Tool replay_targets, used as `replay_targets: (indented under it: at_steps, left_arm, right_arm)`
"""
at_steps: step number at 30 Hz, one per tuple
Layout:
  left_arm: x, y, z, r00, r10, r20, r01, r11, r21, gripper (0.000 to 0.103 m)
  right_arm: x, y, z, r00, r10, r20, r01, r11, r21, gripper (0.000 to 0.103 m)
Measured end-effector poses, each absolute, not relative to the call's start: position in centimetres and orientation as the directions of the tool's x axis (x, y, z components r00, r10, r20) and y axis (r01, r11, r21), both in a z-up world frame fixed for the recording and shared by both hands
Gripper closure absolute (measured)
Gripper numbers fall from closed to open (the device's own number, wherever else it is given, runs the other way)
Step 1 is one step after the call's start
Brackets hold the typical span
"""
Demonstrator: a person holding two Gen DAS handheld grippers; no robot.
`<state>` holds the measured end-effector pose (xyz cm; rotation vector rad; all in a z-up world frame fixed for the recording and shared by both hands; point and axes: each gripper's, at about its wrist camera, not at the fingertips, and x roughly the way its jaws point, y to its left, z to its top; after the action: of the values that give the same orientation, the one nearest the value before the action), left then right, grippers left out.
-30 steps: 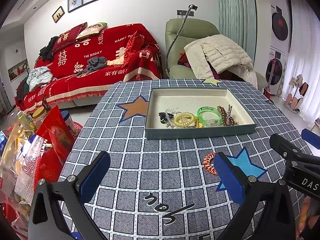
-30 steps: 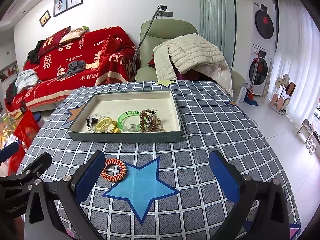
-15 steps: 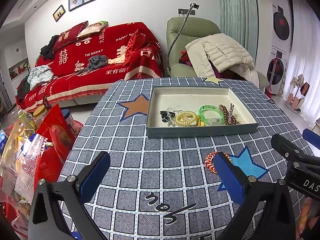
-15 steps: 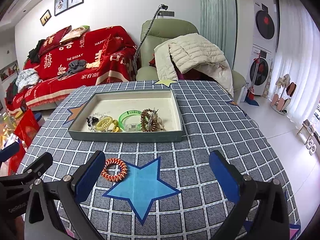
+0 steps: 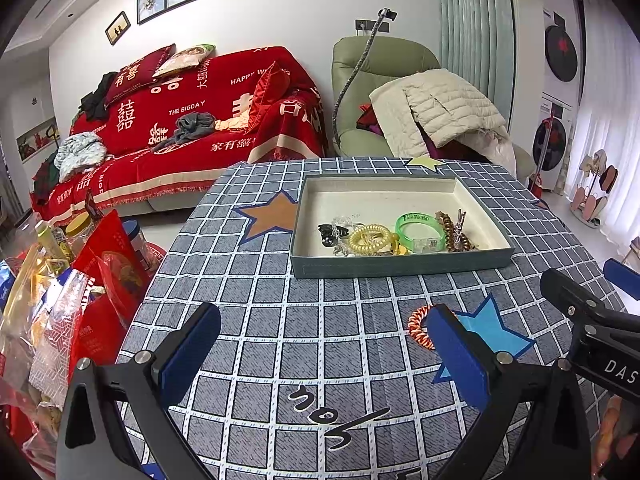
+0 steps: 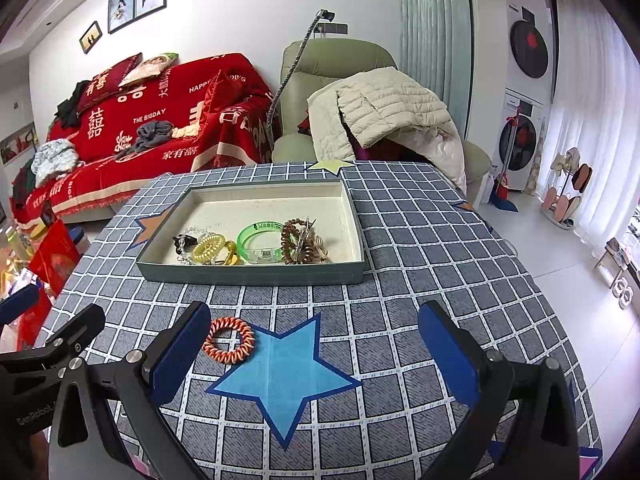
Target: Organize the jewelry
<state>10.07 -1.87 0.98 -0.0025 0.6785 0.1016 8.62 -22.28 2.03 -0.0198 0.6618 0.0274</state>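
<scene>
You are holding two grippers low over a table (image 6: 440,240) covered in a grey checked cloth. Your left gripper (image 5: 320,354) is hovering with its jaws wide apart and nothing between them. To its right, an orange coil tie (image 6: 228,340) is lying loose on the cloth, at the edge of a blue star (image 6: 284,376). Your right gripper (image 6: 314,354) is also spread wide and holding nothing; the tie is sitting just inside its left finger (image 6: 180,356), near the pad, not centred. Beyond the tie, a tray (image 6: 256,274) is already holding a yellow coil, a green bangle (image 6: 260,240) and a brown coil. The step in hand looks like picking up the tie. To do it well, shift the right gripper left until the tie is midway between the fingers, lower until the pads are flanking the coil, then close gently, since the springy coil will likely squash or slip.
</scene>
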Motion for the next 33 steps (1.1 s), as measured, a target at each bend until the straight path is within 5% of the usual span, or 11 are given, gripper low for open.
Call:
replay_targets:
  at_steps: [33]
  left_arm:
    - [10.02,-1.93,0.97,0.773,0.091,-0.628,-0.087,0.995,0.037,0.0]
  right_arm:
    - [8.65,-22.24,1.72,0.785,0.021,-0.619,-0.034,0.999,-0.01,0.0]
